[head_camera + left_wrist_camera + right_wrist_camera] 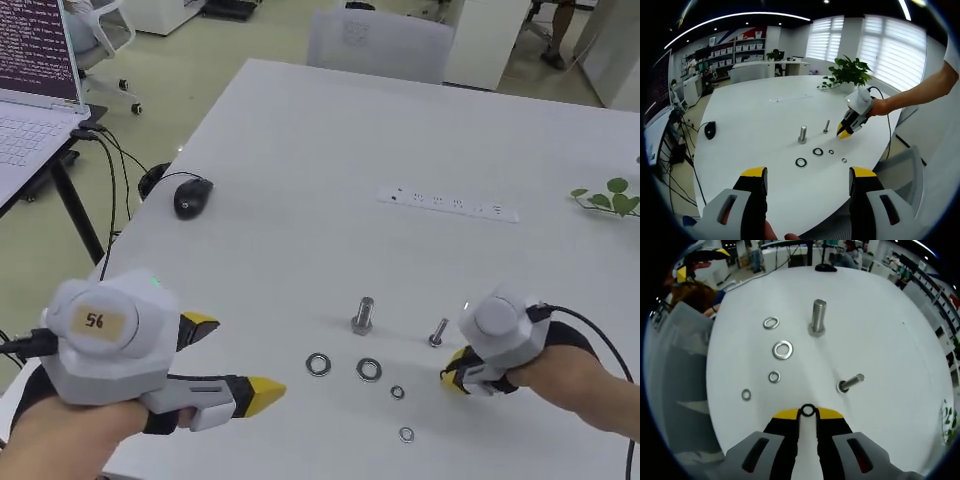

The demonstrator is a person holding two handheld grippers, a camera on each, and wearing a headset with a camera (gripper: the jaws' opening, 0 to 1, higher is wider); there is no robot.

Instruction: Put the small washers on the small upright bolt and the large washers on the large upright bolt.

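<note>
Just short of the small bolt, the right gripper is closed on what looks like a small washer, the ring pinched between its yellow tips. In the right gripper view the bolt stands ahead and to the right of the tips, near but apart, on the white bench. In the head view the same bolt sits just to the left of this gripper. The bolt's long axis is upright, so the ring will likely have to be turned flat and brought over the bolt's top before it can drop down the shank. A small offset could leave it resting on the tip or knock the bolt over.

The large bolt stands farther ahead. Four more washers lie flat on the bench to the left of the bolts in that view: two large washers nearer the large bolt and two small washers nearer the gripper. None appears to be on a bolt, so the task looks to be at its start.

The left gripper hangs with jaws wide open and empty at the near bench edge, well apart from the parts. The right is clearly the nearer hand.
</note>
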